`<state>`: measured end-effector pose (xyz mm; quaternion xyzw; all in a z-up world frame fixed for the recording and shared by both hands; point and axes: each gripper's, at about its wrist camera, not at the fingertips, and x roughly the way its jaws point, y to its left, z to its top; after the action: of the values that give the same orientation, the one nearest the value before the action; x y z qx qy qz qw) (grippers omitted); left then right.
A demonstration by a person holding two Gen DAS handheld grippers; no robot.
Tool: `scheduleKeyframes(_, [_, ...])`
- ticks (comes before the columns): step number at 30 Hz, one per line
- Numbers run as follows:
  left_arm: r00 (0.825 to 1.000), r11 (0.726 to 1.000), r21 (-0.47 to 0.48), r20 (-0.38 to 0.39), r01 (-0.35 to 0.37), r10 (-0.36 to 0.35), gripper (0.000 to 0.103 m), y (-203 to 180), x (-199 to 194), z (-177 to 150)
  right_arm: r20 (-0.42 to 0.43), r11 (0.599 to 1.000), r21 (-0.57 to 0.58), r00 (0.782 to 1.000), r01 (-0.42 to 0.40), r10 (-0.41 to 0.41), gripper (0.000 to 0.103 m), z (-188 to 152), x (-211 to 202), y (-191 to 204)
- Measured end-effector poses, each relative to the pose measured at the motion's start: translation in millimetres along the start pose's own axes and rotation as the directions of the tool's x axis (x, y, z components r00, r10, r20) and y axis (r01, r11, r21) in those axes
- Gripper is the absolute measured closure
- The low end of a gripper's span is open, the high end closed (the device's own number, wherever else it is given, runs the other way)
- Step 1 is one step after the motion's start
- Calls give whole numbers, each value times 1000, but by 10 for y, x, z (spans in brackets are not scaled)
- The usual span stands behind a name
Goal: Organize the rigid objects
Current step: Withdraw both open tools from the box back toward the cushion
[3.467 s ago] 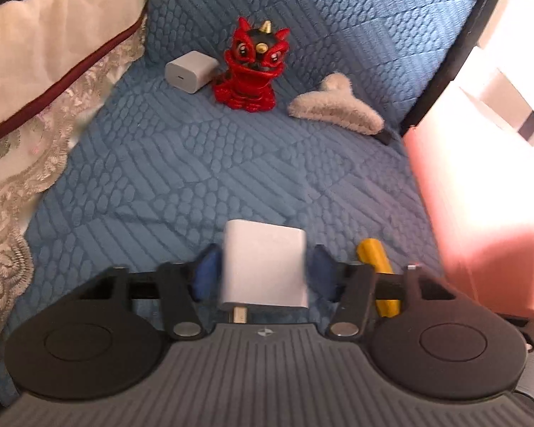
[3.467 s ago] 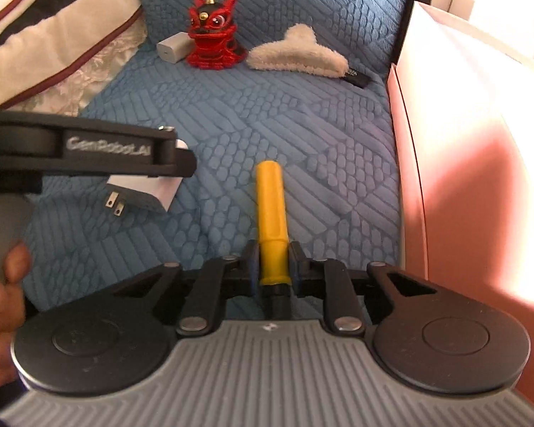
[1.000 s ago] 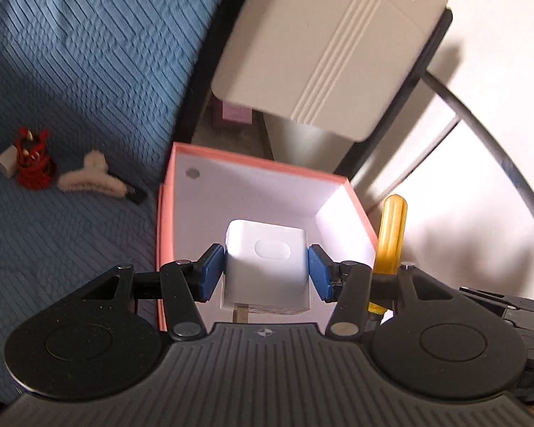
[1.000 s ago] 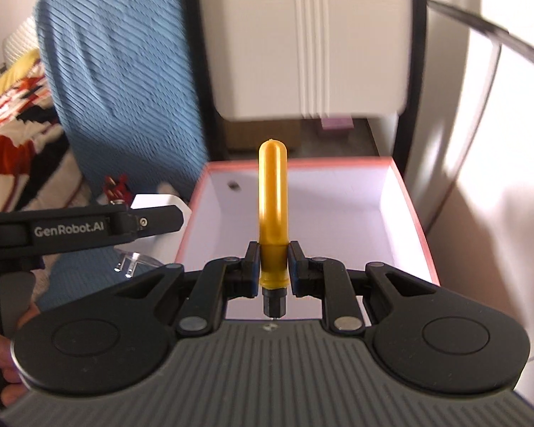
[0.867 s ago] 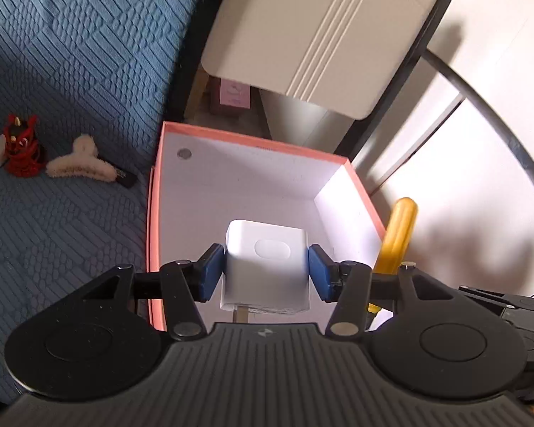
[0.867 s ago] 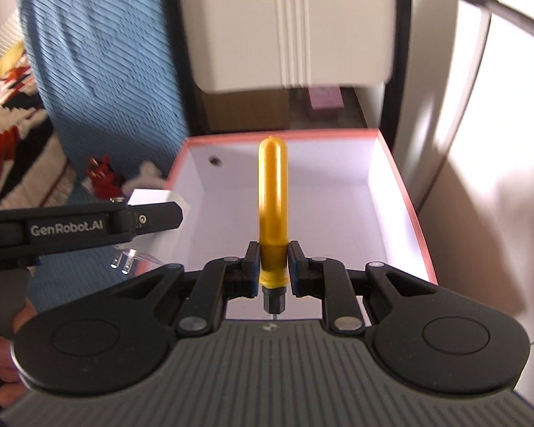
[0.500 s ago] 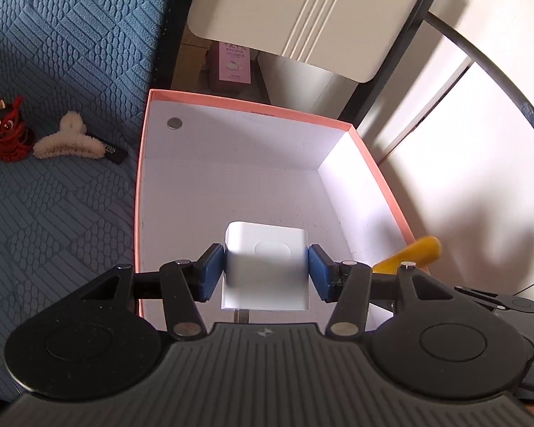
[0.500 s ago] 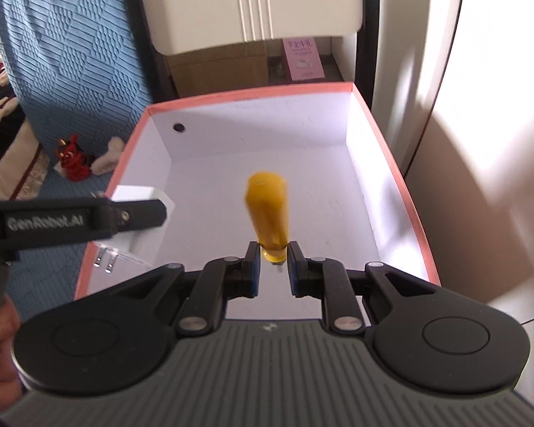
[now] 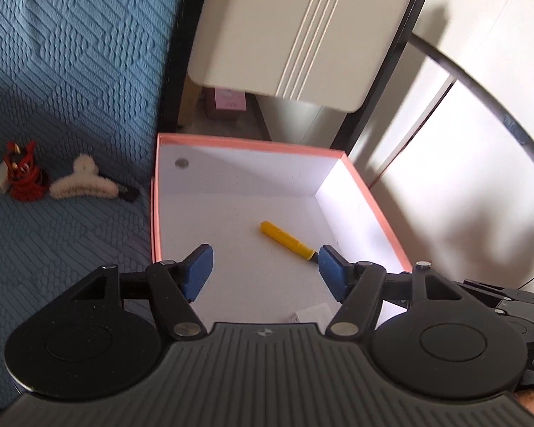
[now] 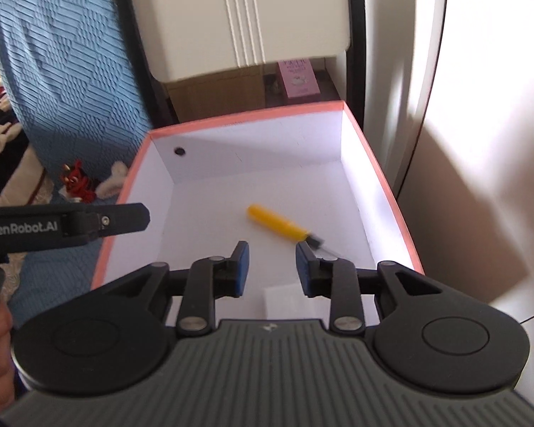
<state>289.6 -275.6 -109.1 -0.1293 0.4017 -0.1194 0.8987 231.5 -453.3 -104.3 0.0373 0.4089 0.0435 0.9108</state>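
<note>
Both grippers, left [image 9: 265, 272] and right [image 10: 272, 268], hang over the pink box [image 9: 154, 213], jaws opening and empty. The yellow screwdriver [image 9: 286, 241] and white charger [image 10: 290, 300] lie inside, seemingly dropped there for sorting.

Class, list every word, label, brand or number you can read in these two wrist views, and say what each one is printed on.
"GenRobot.AI": white letters on the side of the left gripper, seen in the right wrist view.
Pink carton behind the pink box: dark print, too blurred to read.
White charger in that box: small label, too small to read.
</note>
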Motion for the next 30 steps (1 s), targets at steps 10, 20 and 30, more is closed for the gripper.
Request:
scheduleKeyframes(10, [986, 999, 46, 169, -8, 0, 32, 167, -814, 109, 113, 998, -39, 992, -48, 52, 71, 168, -479, 427])
scheduleKeyframes(20, [958, 999, 36, 286, -18, 7, 32, 470, -1380, 84, 183, 993, -96, 979, -74, 91, 71, 209, -767, 908])
scheduleKeyframes(30, [944, 998, 39, 328, -57, 41, 32, 820, -1691, -121, 196, 988, -135, 975, -80, 105, 71, -14, -814, 1298])
